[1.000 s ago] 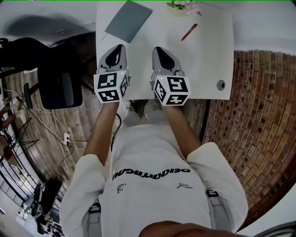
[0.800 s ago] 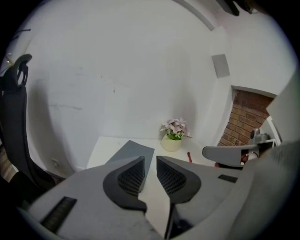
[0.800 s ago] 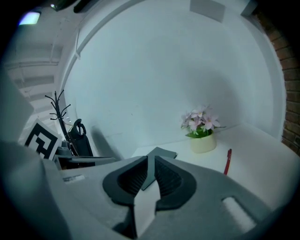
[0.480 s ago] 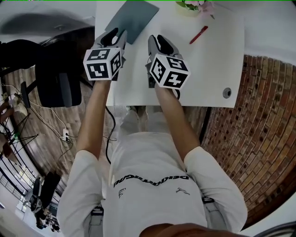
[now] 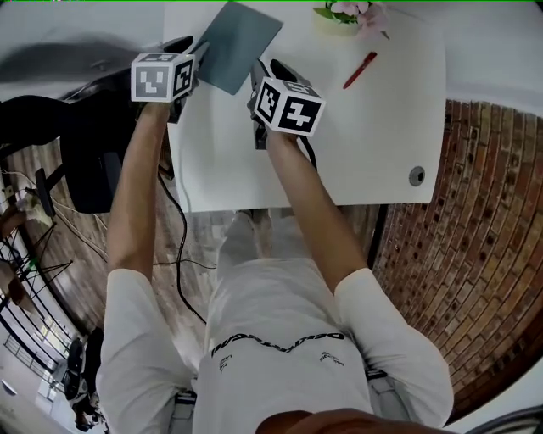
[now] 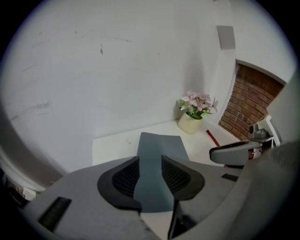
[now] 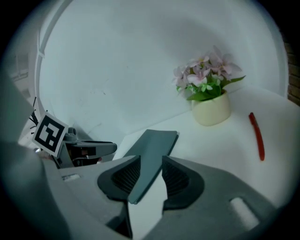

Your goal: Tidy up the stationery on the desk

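Reaching over the desk (image 5: 373,136), both grippers aimed at the notebook (image 5: 239,34), which lay flat at the far left of the desk, near the wall. The left gripper (image 6: 150,159) had its jaws a modest gap apart, with the notebook showing through the gap beyond them; nothing looked clamped. The right gripper (image 7: 151,161) was likewise part open, and the notebook's near corner ran under or between its jaws, though no grip showed there either. From the head view the two grippers sat at the notebook's near end, one at each side. A pen (image 5: 360,69) lay loose well to the right of the notebook, near a flower pot (image 5: 344,13) at the desk's back edge. By my reading, the tidying had barely begun: the notebook was not yet lifted or squared, the pen was untouched, and both remained to be dealt with.
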Tool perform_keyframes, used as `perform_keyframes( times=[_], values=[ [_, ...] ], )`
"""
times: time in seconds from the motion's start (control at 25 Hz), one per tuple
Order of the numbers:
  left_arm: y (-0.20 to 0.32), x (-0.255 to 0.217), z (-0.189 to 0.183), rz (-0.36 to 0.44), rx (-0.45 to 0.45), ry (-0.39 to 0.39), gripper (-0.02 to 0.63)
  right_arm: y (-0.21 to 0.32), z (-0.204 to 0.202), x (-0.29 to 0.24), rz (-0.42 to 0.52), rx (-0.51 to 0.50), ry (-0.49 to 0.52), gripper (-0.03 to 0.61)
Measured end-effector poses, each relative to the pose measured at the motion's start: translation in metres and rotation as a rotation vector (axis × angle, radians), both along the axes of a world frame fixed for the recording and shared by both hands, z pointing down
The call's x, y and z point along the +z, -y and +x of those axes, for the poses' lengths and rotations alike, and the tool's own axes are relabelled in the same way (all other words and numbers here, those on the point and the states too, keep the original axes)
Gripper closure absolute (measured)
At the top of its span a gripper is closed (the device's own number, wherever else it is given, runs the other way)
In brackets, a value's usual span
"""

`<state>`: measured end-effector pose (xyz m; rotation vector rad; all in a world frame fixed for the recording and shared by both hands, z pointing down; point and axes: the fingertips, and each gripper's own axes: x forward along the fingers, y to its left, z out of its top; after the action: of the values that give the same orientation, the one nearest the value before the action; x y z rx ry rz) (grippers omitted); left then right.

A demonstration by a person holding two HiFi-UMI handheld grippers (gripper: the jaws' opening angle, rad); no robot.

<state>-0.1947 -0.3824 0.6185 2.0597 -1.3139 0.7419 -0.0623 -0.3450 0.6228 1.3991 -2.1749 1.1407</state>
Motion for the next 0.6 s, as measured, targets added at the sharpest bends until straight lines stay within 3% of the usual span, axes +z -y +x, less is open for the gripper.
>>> perform_keyframes(
  times=[0.32,0.6],
  values=[
    [0.024,0.037,-0.003,-0.087,0.032,-0.055,0.469,0.011,-0.012,0.037,-0.053,-0.018,-0.034,0.445],
    [0.034,0.057,-0.003,-0.125,0.036,-0.047,0.468,0.012,-0.021,0.056,-0.117,-0.048,-0.047,0.446]
  ],
)
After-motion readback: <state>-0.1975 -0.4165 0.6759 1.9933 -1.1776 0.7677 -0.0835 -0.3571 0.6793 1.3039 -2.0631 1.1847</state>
